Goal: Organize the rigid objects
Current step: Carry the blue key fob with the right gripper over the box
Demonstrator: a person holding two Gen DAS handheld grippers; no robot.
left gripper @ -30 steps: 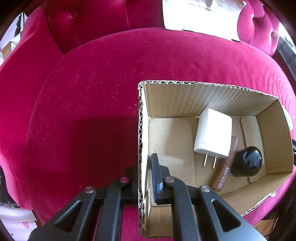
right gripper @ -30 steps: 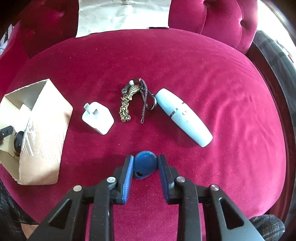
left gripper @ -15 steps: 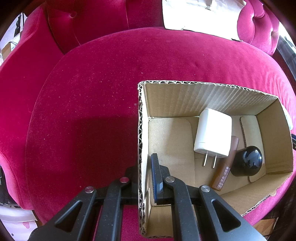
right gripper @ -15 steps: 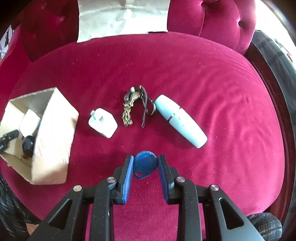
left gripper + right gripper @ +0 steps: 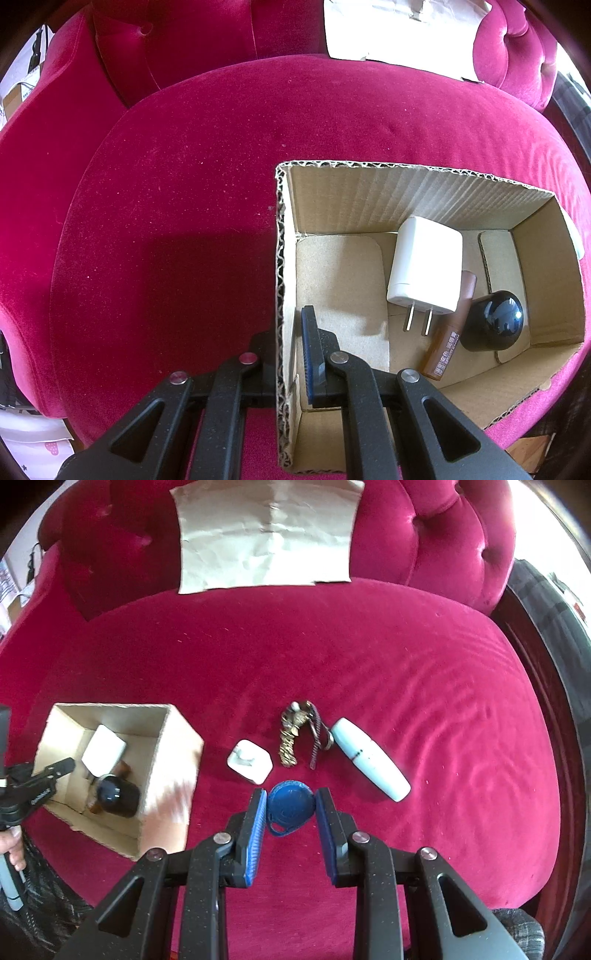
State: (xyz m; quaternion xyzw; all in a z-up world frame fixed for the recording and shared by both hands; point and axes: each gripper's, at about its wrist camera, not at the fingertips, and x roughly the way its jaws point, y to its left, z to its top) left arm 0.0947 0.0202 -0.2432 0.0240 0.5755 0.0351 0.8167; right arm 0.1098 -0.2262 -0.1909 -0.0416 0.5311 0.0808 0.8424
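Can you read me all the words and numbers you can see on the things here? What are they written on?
Brown tube in the cardboard box: a strip of white printed characters, too small and blurred to read.
Left gripper, seen from the right wrist camera: small white lettering on its arm, too blurred to read.
White charger, black round thing, blue tag, pale blue case: no writing visible.
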